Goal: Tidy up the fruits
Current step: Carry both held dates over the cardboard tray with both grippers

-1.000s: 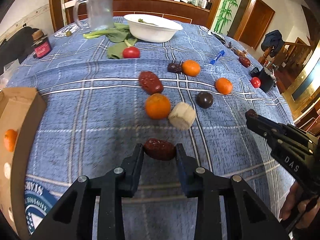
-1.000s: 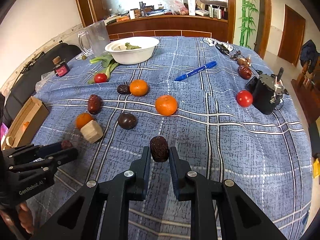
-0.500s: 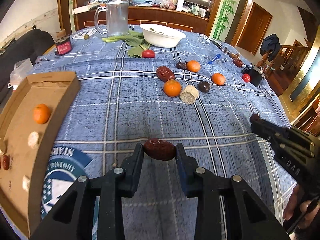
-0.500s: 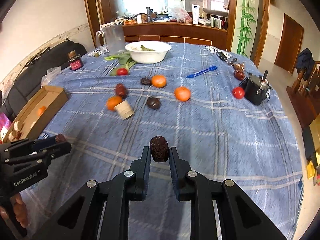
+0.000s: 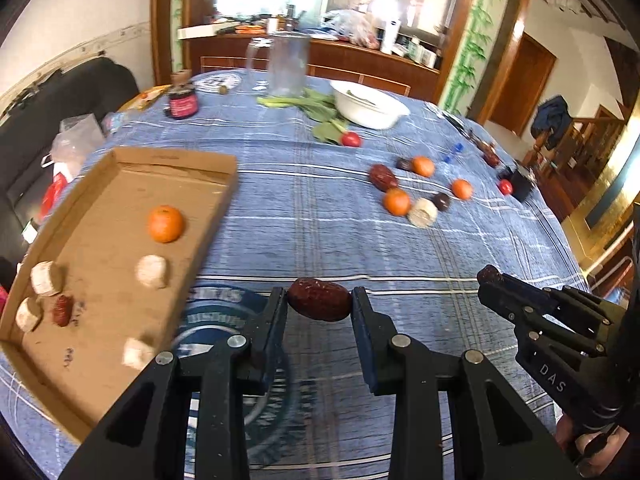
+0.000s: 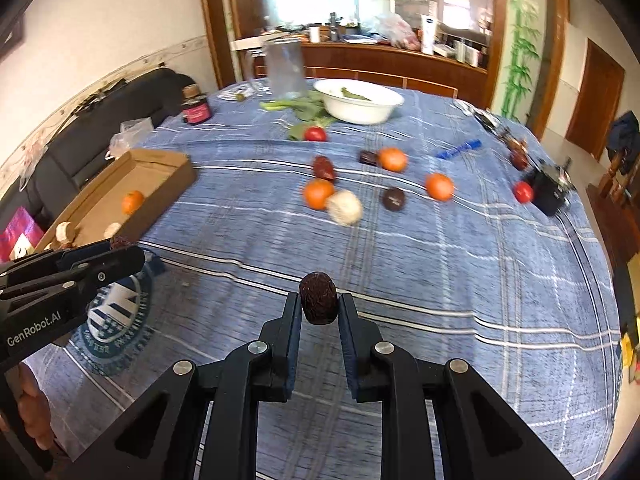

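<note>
My left gripper [image 5: 319, 305] is shut on a wrinkled red date [image 5: 320, 304], held sideways above the blue checked cloth just right of the cardboard tray [image 5: 120, 184]. The tray holds an orange [image 5: 165, 223], several pale round chunks and a small red date [image 5: 63, 310]. My right gripper [image 6: 319, 305] is shut on a darker red date [image 6: 318, 297], held upright over the cloth; in the left wrist view it shows at the right [image 5: 490, 280]. More oranges [image 6: 318, 193], dates [image 6: 323, 168] and a dark round fruit [image 6: 394, 199] lie mid-table.
A white bowl [image 6: 358, 100], leafy greens, a clear jug [image 6: 285, 67] and a red-labelled jar [image 6: 195, 109] stand at the far side. A blue pen [image 6: 458, 149], cherry tomatoes [image 6: 315, 134] and a black object [image 6: 548, 192] lie to the right. A dark sofa runs along the left.
Both grippers have drawn back and to the left with their dates, rising a little. The cardboard tray has come fully into the left wrist view, and the loose fruit now sits farther off.
</note>
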### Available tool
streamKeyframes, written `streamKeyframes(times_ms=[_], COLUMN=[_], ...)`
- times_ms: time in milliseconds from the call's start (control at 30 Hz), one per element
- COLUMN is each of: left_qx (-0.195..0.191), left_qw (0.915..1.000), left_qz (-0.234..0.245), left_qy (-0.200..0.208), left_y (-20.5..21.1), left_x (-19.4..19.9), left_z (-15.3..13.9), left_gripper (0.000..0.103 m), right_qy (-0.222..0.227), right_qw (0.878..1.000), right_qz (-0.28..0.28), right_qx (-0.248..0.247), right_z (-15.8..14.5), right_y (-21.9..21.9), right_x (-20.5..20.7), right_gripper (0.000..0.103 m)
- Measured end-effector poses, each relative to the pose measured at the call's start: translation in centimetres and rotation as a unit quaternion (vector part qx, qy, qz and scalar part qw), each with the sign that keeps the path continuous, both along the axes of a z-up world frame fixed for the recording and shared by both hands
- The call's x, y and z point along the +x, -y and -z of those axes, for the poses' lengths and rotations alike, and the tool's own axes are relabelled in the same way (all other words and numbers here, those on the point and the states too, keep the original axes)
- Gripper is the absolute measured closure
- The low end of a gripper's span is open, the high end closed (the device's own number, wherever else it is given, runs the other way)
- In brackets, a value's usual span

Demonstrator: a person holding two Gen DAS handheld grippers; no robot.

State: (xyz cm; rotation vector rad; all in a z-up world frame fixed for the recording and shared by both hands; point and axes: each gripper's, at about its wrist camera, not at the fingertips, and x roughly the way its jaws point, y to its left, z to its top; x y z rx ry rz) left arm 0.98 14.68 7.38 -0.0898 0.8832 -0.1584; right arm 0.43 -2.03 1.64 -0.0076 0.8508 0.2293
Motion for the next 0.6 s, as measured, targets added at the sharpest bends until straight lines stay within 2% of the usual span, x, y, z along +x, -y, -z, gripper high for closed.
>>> streamKeyframes(times_ms=[333, 600], left_qx=[-0.01, -0.004], left_qw=[0.9972, 0.991], left_qz=[-0.073, -0.134], left_qy=[0.006, 0.003], left_y=[-8.1, -14.5], left_x=[-0.4, -0.9], left_z=[-0.6, -0.4], left_gripper=[0.071, 0.071], right_qy=[0.009, 0.005], right_qw=[0.998, 0.992], right_qz=[-0.068, -0.125], right_qx=[-0.001, 0.009], right_z=[-1.1, -1.6], right_y=[-7.8, -14.5], right_x=[1.4, 3.3], right_gripper=[0.083, 0.082])
